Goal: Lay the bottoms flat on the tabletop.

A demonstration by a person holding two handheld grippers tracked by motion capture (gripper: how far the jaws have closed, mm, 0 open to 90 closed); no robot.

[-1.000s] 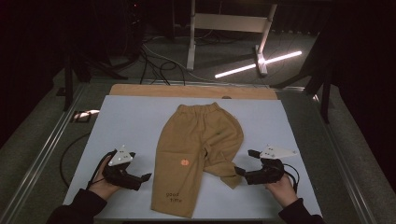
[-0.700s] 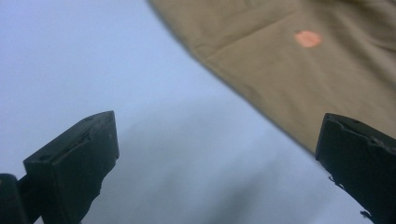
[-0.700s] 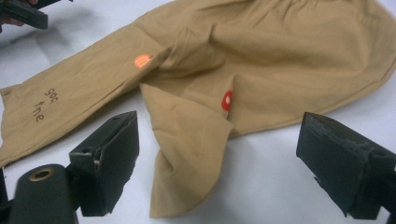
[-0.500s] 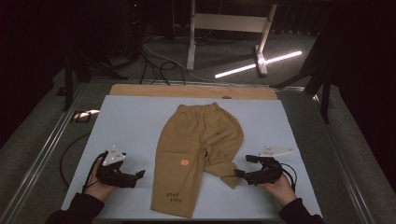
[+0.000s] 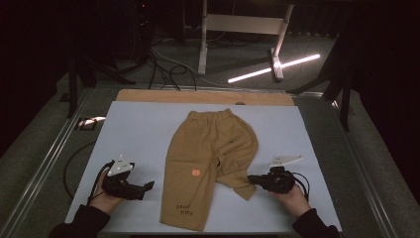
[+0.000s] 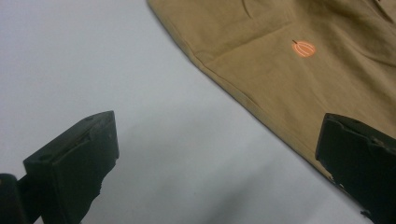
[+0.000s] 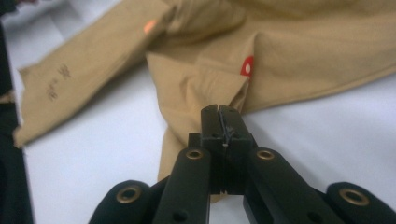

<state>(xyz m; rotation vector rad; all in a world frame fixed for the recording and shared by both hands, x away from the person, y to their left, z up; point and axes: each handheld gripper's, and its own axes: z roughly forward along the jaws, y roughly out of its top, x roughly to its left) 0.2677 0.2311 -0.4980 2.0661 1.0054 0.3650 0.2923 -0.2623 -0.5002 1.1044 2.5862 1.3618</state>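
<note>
Item: tan trousers (image 5: 210, 158), flat on the pale table sheet (image 5: 138, 134), waistband far, one leg crumpled short. My right gripper (image 5: 251, 179): jaws pressed together at that leg's hem, apparently pinching cloth (the fold hides the bite), I judge to draw it straight. My left gripper (image 5: 148, 186): jaws spread wide, low beside the long leg's edge, ready to take it.

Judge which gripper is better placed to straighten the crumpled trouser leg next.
Right, probably. The right gripper is already shut on the folded leg's hem of the trousers, so it could pull it flat. The left gripper sits open on the table, beside the straight leg.
</note>
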